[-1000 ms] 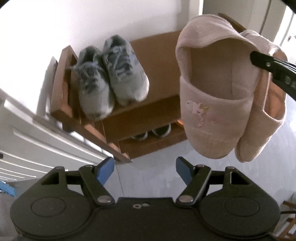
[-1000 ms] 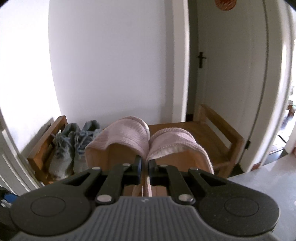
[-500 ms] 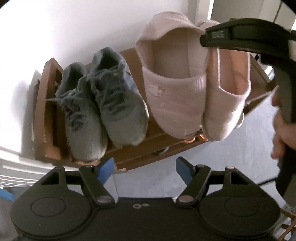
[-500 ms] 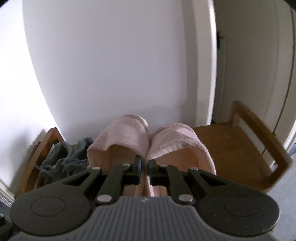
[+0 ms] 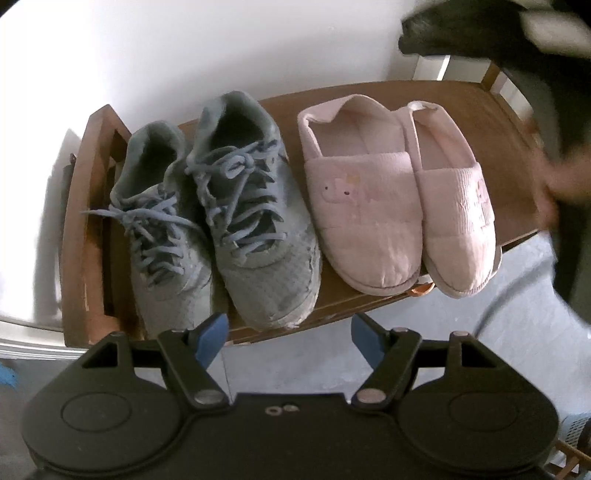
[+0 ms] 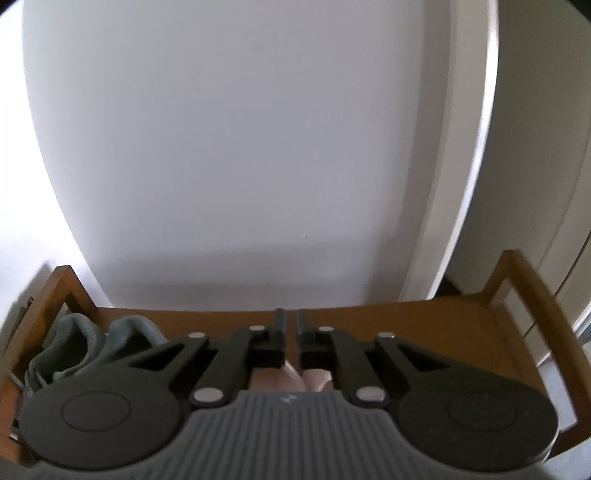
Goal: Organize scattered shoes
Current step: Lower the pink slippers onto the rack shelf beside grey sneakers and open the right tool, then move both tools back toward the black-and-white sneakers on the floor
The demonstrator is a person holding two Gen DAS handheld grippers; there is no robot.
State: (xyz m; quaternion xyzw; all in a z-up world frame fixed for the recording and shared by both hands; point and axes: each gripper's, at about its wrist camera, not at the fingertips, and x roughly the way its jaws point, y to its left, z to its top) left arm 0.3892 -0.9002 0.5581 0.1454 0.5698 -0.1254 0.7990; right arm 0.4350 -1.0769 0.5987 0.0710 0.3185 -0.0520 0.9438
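A pair of pink slippers [image 5: 395, 199] lies side by side on top of the wooden shoe rack [image 5: 369, 96], toes toward me, right of a pair of grey-blue sneakers [image 5: 214, 221]. My left gripper [image 5: 288, 336] hangs open over the rack's front edge, nothing between its blue pads [image 5: 212, 334]. My right gripper [image 6: 290, 325] is above the slippers [image 6: 314, 380]; its jaws are opening, a narrow gap shows and nothing is between the fingertips. In the left wrist view the right gripper is only a dark blur [image 5: 480, 33] at the upper right.
The rack [image 6: 424, 325] stands against a white wall, with raised wooden side rails [image 6: 532, 288] at both ends. The sneakers [image 6: 85, 347] fill its left part. A person's hand [image 5: 554, 192] is blurred at the right. Grey floor [image 5: 295, 369] lies in front.
The slippers hung from the shut right gripper; now they rest on the rack beside the sneakers and the right jaws have parted. Both grippers moved closer over the rack.
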